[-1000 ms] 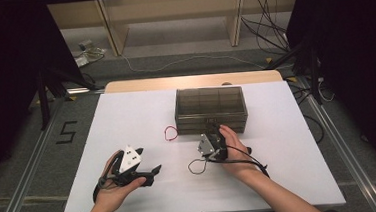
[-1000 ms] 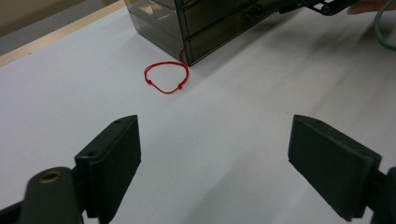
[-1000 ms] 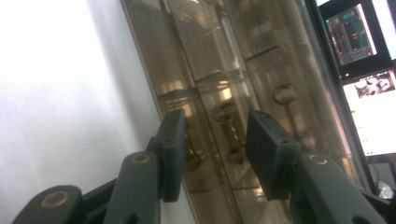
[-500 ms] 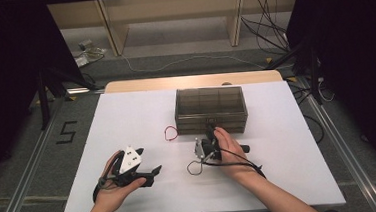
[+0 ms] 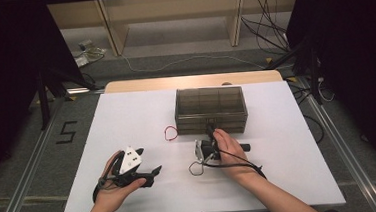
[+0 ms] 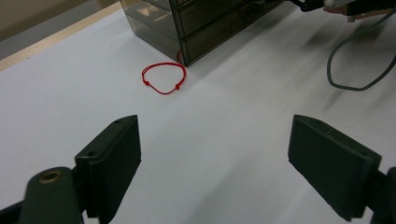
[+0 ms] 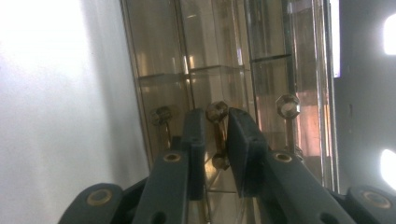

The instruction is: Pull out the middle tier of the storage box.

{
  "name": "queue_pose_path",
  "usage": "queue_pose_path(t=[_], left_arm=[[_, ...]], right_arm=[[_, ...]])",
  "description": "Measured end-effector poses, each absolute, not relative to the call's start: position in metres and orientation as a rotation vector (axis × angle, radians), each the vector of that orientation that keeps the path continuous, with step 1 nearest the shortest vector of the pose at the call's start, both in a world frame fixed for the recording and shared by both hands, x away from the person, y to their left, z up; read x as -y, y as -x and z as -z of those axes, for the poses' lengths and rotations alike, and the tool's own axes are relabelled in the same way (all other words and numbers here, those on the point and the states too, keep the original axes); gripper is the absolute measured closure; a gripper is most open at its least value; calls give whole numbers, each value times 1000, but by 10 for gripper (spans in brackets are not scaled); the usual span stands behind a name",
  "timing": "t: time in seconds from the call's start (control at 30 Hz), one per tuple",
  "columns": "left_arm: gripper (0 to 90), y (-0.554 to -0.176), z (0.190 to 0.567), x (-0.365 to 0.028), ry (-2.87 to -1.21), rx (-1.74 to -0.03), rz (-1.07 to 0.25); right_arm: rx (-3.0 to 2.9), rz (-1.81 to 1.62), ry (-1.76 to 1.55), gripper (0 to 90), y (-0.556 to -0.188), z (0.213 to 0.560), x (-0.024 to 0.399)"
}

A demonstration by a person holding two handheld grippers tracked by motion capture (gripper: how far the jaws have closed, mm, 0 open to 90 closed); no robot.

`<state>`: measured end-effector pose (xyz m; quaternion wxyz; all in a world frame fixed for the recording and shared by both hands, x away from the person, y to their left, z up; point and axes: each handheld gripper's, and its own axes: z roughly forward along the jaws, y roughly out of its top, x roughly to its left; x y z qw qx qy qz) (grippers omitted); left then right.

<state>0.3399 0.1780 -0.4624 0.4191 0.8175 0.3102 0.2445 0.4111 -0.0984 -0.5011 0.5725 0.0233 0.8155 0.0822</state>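
A smoky see-through drawer box (image 5: 211, 104) stands at the table's middle back. My right gripper (image 5: 209, 130) points at its front. In the right gripper view, my right gripper (image 7: 216, 119) has just been closing its jaws, and a small brass drawer knob (image 7: 217, 111) sits between the pads, which press its sides. A red string bracelet (image 5: 170, 133) lies on the white table left of the box. My left gripper (image 5: 153, 171) rests near the front left, open wide with nothing between its jaws (image 6: 215, 140); the bracelet (image 6: 163, 78) lies well beyond them.
Two more knobs (image 7: 159, 115) (image 7: 287, 105) flank the gripped one. The right gripper's grey cable (image 5: 198, 168) loops on the white table top (image 5: 289, 144) beside the hand. Wooden shelving (image 5: 170, 17) and floor cables lie behind the table.
The right hand has shifted a little toward the box front and turned, so its gripper now reaches the drawer face. The left hand has stayed where it was.
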Motion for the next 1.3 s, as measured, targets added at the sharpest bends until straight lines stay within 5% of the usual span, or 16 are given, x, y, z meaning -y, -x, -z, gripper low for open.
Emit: queue_pose_path(t=[1.3], left_arm=[[168,-338,462,-178,-2053,-760,-623]], right_arm=[[-1869,-122,-45,813,-408,504,93]])
